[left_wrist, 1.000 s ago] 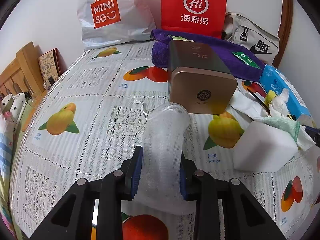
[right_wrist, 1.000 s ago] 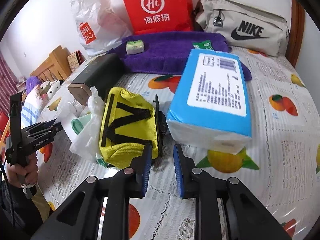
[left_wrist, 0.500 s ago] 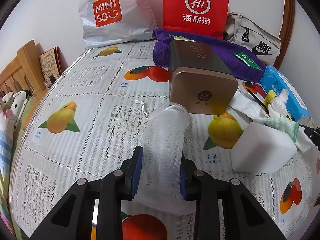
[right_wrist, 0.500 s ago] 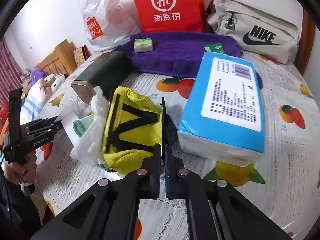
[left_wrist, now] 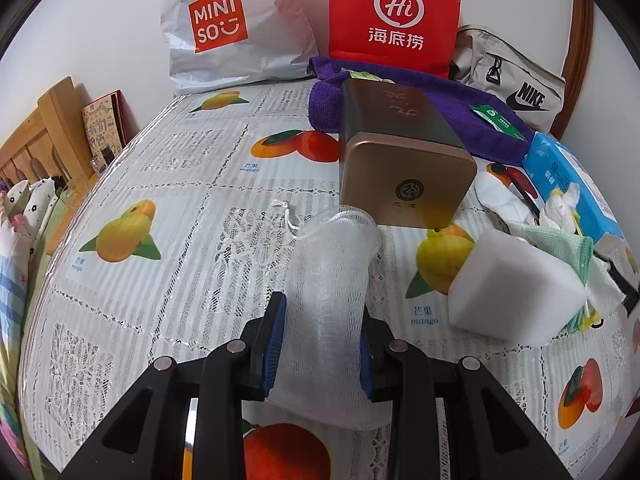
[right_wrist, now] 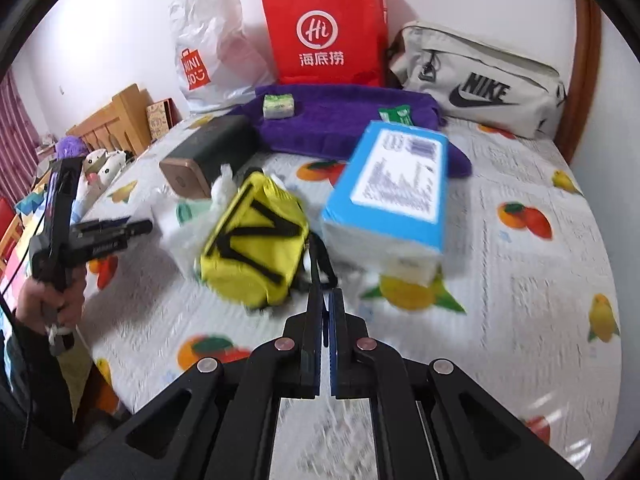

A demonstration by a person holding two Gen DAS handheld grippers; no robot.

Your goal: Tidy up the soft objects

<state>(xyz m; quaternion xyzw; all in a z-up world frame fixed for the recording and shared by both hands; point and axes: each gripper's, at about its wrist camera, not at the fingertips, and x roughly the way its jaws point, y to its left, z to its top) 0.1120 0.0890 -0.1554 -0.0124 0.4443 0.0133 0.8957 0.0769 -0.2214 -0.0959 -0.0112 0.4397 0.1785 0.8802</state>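
Note:
My left gripper (left_wrist: 322, 344) straddles a white mesh net pouch (left_wrist: 332, 276) lying on the fruit-print tablecloth (left_wrist: 168, 168); its blue pads sit at the pouch's sides, jaws apart. A white sponge block (left_wrist: 516, 284) lies to its right. My right gripper (right_wrist: 326, 320) is shut on the black strap (right_wrist: 318, 270) of a yellow pouch (right_wrist: 254, 240), which hangs tilted and lifted off the cloth. The left gripper also shows in the right wrist view (right_wrist: 146, 226), at the far left.
A gold-fronted tin (left_wrist: 404, 160), a blue tissue pack (right_wrist: 390, 188), a purple towel (right_wrist: 344, 120), a red Hi bag (right_wrist: 328, 28), a Miniso bag (left_wrist: 228, 28) and a Nike bag (right_wrist: 480, 80) stand on the table. Crumpled tissues and a green cloth (left_wrist: 568, 240) lie right of the sponge.
My right gripper closed on the yellow pouch's black strap and pulled back, lifting and tilting the pouch. My left gripper stayed around the mesh pouch.

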